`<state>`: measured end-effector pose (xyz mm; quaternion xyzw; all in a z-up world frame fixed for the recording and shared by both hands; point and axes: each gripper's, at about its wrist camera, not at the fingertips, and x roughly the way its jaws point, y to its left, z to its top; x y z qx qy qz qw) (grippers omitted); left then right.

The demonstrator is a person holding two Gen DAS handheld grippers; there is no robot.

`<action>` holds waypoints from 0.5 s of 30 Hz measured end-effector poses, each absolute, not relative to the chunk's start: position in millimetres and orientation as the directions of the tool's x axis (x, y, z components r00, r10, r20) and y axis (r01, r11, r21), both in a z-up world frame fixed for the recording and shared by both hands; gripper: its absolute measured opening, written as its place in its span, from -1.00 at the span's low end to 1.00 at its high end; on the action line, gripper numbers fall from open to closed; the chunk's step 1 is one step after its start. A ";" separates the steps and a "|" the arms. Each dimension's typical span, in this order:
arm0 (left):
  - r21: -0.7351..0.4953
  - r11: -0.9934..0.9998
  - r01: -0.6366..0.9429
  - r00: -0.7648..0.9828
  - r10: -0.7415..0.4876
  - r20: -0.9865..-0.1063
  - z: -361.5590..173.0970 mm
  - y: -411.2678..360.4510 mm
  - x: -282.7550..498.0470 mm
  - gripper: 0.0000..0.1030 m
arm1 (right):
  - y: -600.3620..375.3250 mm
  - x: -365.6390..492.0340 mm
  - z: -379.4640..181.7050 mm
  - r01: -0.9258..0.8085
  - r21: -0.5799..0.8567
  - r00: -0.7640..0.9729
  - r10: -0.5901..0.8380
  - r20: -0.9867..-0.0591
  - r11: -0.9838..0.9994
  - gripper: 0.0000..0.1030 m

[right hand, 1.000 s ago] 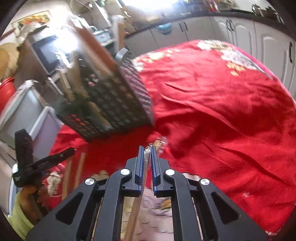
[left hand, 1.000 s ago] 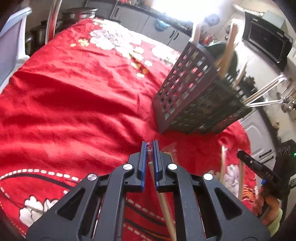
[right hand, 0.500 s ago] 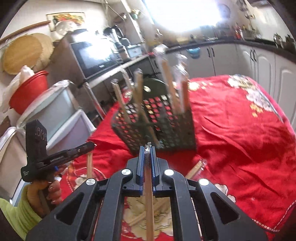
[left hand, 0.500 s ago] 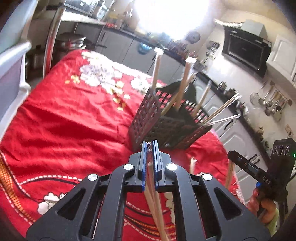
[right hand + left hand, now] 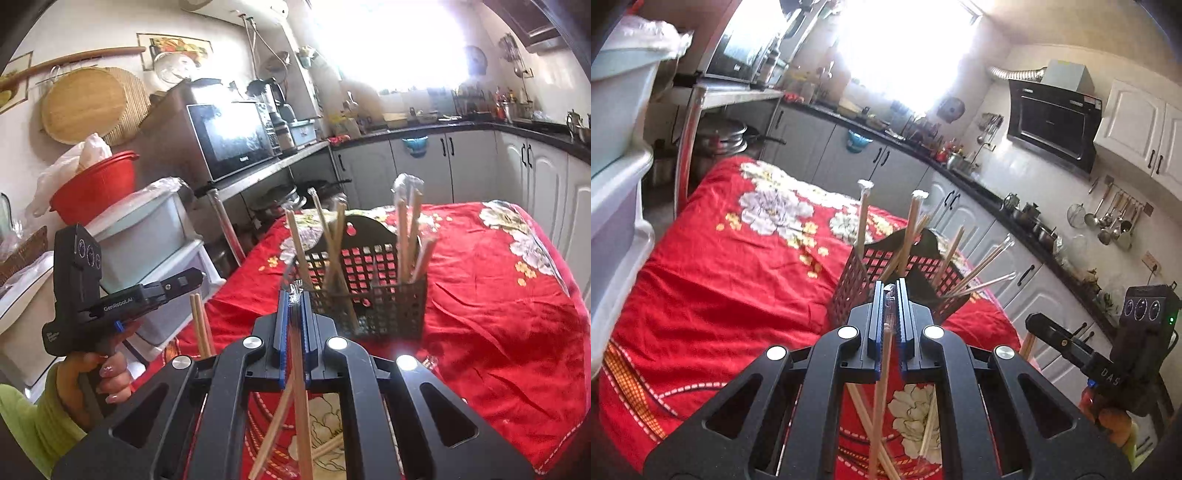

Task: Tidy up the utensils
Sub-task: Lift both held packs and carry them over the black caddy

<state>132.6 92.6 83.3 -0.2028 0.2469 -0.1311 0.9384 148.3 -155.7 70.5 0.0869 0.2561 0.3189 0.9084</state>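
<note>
The left claw is clamped on a wrapped pair of chopsticks that hangs down behind its tips. The right claw likewise pinches a wrapped chopstick pair. Just ahead of both claws stands the black mesh basket, upright and holding several chopsticks, on the surface's red floral cloth. More chopsticks lie beneath the claws.

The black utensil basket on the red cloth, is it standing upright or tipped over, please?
Upright: the black utensil basket rests base-down on the red cloth, open top up, chopsticks standing inside.
</note>
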 end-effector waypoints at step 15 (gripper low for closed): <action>-0.408 0.884 0.227 0.868 -0.374 -0.328 127.0 77.6 135.6 -0.95 | -153.1 147.1 99.5 -0.539 0.300 0.715 0.616 -0.330 0.787 -0.88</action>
